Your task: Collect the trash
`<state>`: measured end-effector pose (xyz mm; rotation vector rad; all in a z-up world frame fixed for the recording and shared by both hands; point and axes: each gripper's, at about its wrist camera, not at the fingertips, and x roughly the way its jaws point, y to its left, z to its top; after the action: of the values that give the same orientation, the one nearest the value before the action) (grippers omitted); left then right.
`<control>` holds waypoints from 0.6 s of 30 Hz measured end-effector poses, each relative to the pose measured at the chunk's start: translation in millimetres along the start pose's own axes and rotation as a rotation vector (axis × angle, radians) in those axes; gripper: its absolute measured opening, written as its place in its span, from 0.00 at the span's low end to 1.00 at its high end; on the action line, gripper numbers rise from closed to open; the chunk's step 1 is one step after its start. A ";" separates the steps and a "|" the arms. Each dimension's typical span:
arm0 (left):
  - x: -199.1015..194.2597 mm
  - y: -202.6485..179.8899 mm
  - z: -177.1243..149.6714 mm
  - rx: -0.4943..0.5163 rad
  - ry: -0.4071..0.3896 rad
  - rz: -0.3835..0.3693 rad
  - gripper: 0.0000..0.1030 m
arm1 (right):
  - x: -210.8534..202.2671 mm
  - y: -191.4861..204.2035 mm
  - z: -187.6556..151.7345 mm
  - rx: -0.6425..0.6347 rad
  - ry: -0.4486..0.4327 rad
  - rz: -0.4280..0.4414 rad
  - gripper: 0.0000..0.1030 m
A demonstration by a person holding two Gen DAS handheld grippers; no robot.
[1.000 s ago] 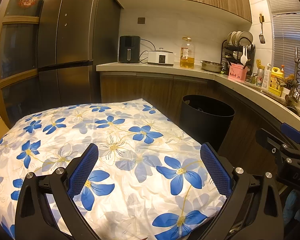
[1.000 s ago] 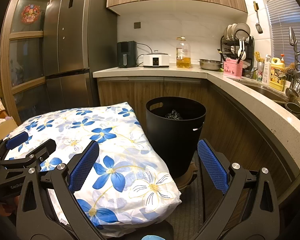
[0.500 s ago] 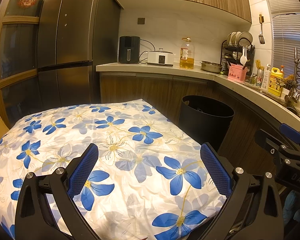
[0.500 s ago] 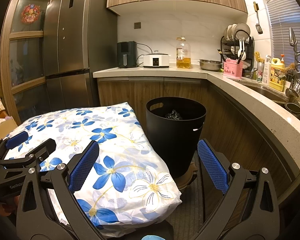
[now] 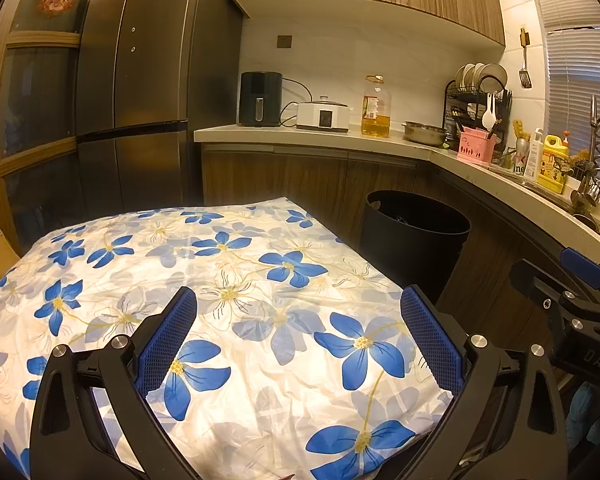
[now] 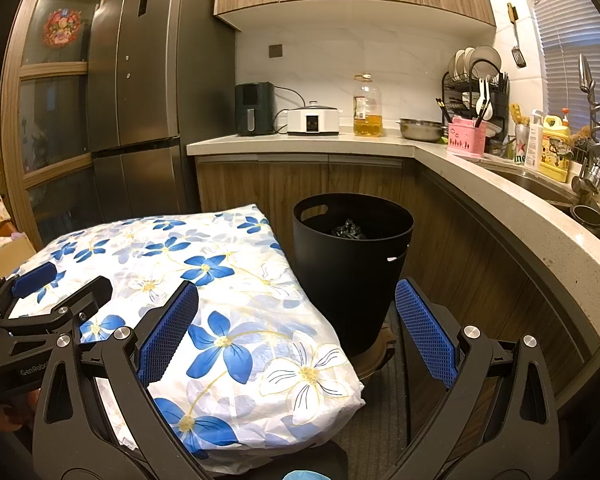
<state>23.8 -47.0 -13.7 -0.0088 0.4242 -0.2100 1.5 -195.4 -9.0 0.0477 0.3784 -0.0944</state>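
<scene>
Above the flowered cloth [image 5: 260,280], beside the black bin [image 6: 352,264], both the left hand-held gripper [image 5: 298,332] and the right hand-held gripper [image 6: 296,328] hang released, grasping nothing.

I count one black bin [image 6: 352,264], one flowered cushion [image 6: 204,280] and one fridge [image 6: 148,120]. On the counter [image 6: 480,176] I count one oil bottle [image 6: 367,108], one pink basket [image 6: 466,142], one steel bowl [image 6: 420,130].

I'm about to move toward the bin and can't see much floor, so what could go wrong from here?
Three risks:
1. The black bin stands on a small round base; a nudge might tip it.
2. The floral cloth hangs close beside the bin and could snag an open right gripper.
3. The left gripper sits close beside the right, so they may collide.
</scene>
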 end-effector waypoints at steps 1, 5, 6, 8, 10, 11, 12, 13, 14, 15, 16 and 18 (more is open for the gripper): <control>0.3 -0.1 0.0 0.001 0.000 0.001 0.94 | 0.1 0.1 0.0 0.000 0.000 -0.001 0.95; 0.3 -0.1 0.0 0.001 0.001 0.000 0.94 | 0.0 0.4 -0.5 -0.001 -0.001 0.000 0.95; 0.3 0.0 0.0 0.001 0.001 0.000 0.94 | 0.1 0.5 -0.6 -0.001 -0.001 -0.001 0.95; 0.1 -0.5 0.0 0.001 0.000 0.002 0.94 | -0.1 0.8 -0.7 0.000 0.001 0.001 0.95; 0.3 0.4 -0.1 0.001 0.001 0.003 0.94 | -0.3 1.1 -0.9 -0.001 0.001 0.000 0.95; 0.2 0.9 -0.1 -0.001 0.001 0.004 0.94 | -0.3 1.0 -0.9 0.000 0.001 0.001 0.95; 0.0 1.1 0.0 -0.001 0.001 0.004 0.94 | -0.3 1.1 -0.8 0.000 0.001 0.001 0.95; 0.2 0.9 0.0 0.001 0.001 0.004 0.94 | -0.3 1.1 -0.9 0.000 0.001 0.001 0.95; 0.3 1.0 0.0 0.001 0.002 0.005 0.94 | -0.2 1.1 -1.0 -0.001 0.000 0.001 0.95; 0.3 1.3 -0.1 0.001 0.003 0.003 0.94 | -0.4 1.2 -1.0 -0.002 0.000 0.001 0.95; 0.6 1.8 -0.6 0.000 0.005 0.002 0.94 | -0.3 1.3 -1.1 -0.001 0.000 0.002 0.95; 1.6 2.6 -0.8 -0.001 0.007 0.003 0.94 | -0.4 1.5 -1.1 -0.001 0.000 0.001 0.95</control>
<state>25.4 -44.7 -15.2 -0.0080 0.4315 -0.2066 0.9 -193.8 -9.8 0.0465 0.3782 -0.0930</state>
